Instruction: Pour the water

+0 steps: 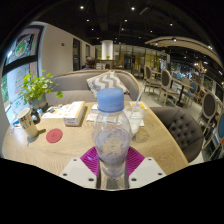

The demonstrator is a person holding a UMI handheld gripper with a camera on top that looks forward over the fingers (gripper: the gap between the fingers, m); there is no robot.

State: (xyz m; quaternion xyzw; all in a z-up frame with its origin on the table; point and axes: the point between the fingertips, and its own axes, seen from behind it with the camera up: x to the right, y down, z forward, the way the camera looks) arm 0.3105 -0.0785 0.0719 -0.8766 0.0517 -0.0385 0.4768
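Observation:
A clear plastic water bottle [111, 135] with a light blue cap [111, 99] stands upright between my fingers, held above the table. My gripper [112, 168] is shut on the bottle's lower body, the magenta pads [90, 160] pressing on both sides. The bottle's base is hidden behind the fingers. A clear glass [134, 121] stands on the table just beyond the bottle, to its right.
The round wooden table [60, 150] carries a red coaster [54, 135], a stack of books [66, 113], a potted plant [37, 90] and a small figure [25, 120]. A grey sofa with a patterned cushion [110, 81] lies beyond. Chairs and tables stand at the right.

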